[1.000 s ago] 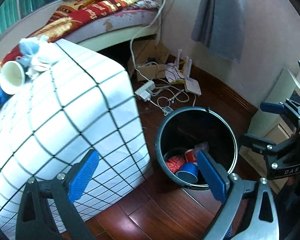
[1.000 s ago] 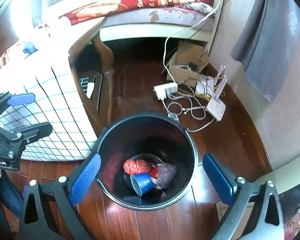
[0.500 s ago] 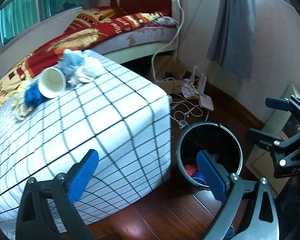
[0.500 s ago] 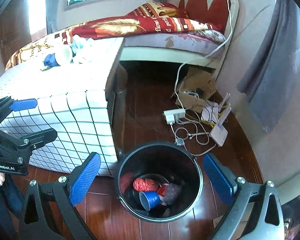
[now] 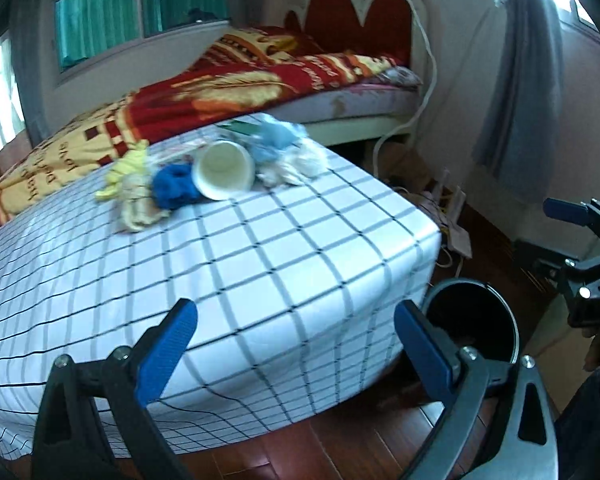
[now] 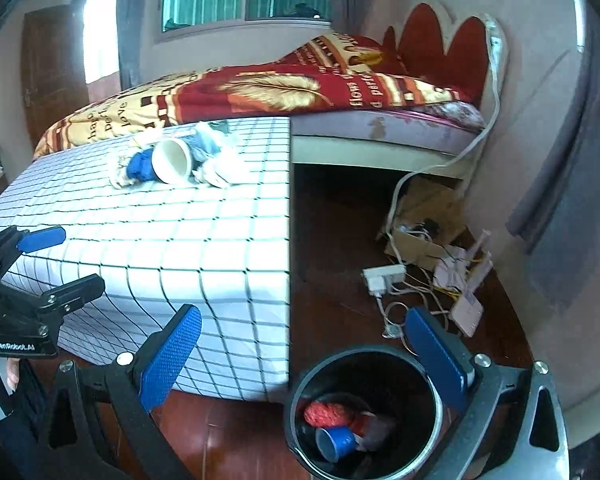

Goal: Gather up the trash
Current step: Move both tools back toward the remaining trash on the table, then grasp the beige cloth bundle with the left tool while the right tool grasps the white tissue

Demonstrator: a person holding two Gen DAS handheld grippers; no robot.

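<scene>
A heap of trash lies at the far side of the checked tablecloth (image 5: 260, 248): a white paper cup (image 5: 223, 170) on its side, a blue wad (image 5: 174, 186), yellow crumpled paper (image 5: 130, 184) and pale blue and white tissue (image 5: 284, 152). The same white cup (image 6: 171, 160) shows in the right wrist view. A black bin (image 6: 364, 412) on the floor holds a red wad, a blue cup (image 6: 336, 442) and other scraps. My left gripper (image 5: 296, 348) is open and empty over the table's near edge. My right gripper (image 6: 304, 352) is open and empty above the bin.
A bed with a red and yellow blanket (image 5: 228, 84) stands behind the table. A cardboard box (image 6: 424, 220), a power strip (image 6: 384, 276), loose cables and a router (image 6: 466, 314) litter the wooden floor by the wall. A grey curtain (image 5: 516, 80) hangs at the right.
Both grippers have risen and tilted up from the bin toward the table top. The trash heap has come nearer the middle of the left wrist view. Both stay open and empty.
</scene>
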